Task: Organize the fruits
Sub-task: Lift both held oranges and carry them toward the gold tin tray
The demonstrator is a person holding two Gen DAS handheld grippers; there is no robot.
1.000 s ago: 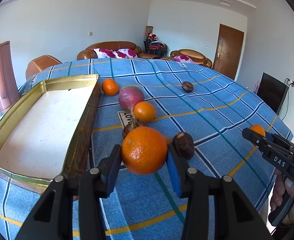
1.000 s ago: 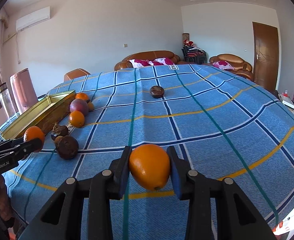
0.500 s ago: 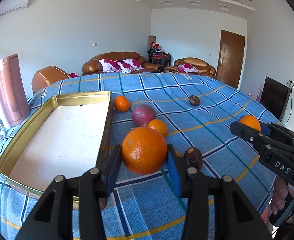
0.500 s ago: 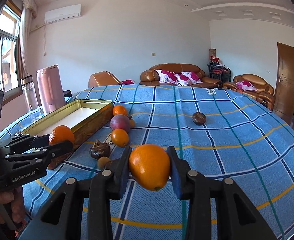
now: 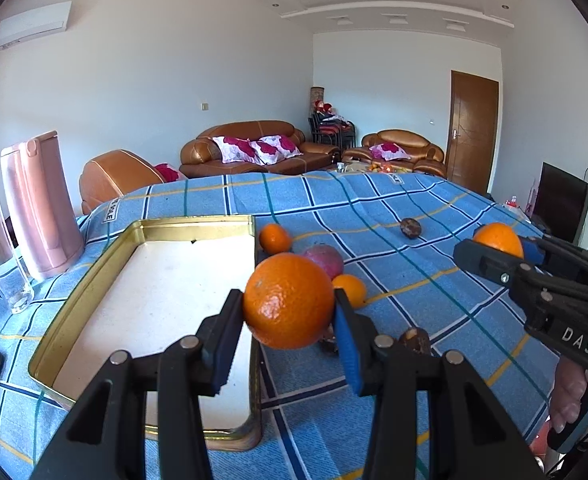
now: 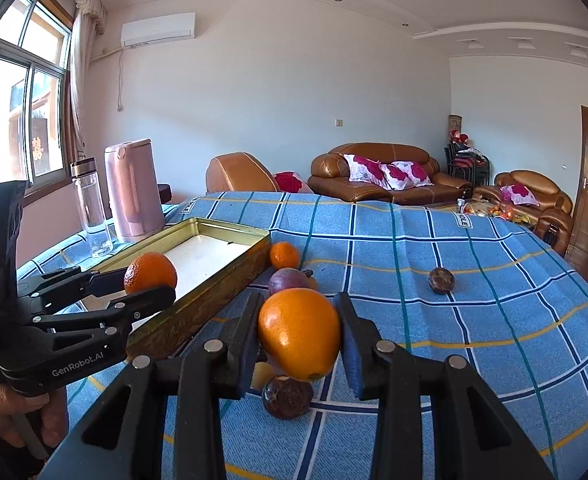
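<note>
Left gripper (image 5: 289, 314): black fingers clamping a round, dimpled orange (image 5: 288, 300), held above the tin's right edge.
Right gripper (image 6: 300, 334): closed on a smooth, oval orange fruit (image 6: 300, 332), hanging over the checked blue tablecloth (image 6: 474, 300).
Tin (image 5: 94, 280): shallow gold metal tray lying empty, white inside.
Loose fruit: small tangerine (image 5: 275, 237), reddish round fruit (image 5: 328, 260), wrinkled brown fruit (image 6: 288, 396) sitting beside the tin.
Change: both grippers are rising and nearing the tin; more wall showing.
</note>
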